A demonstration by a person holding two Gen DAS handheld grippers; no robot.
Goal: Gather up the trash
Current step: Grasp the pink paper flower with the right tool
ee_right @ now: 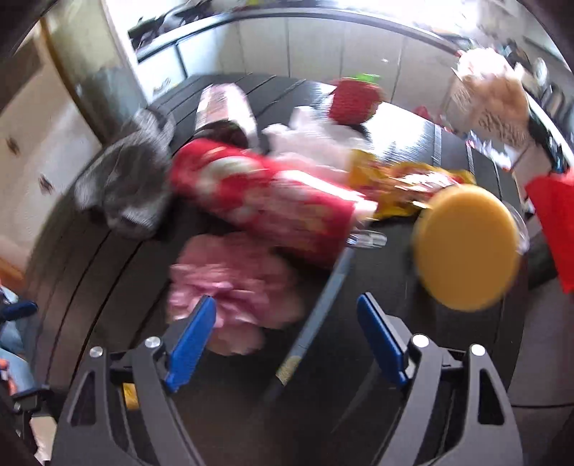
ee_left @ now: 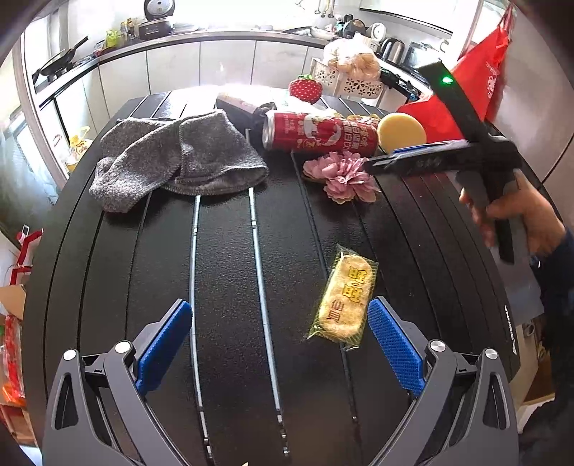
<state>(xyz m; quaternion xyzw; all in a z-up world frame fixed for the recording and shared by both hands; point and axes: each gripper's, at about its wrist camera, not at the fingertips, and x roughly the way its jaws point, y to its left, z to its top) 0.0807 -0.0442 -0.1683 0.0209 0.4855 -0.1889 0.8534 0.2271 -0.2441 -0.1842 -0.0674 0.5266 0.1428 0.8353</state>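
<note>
One black slatted table (ee_left: 229,286) fronts white kitchen cabinets (ee_left: 229,64).

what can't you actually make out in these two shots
- Right wrist view: motion blur smears everything; print on the red can and yellow wrapper is unreadable.
- Left wrist view: the right gripper hides part of the yellow round lid and red bag.
- Left wrist view: the dark object behind the can is partly covered by it; unidentifiable.
- Left wrist view: countertop items too small to name.
</note>
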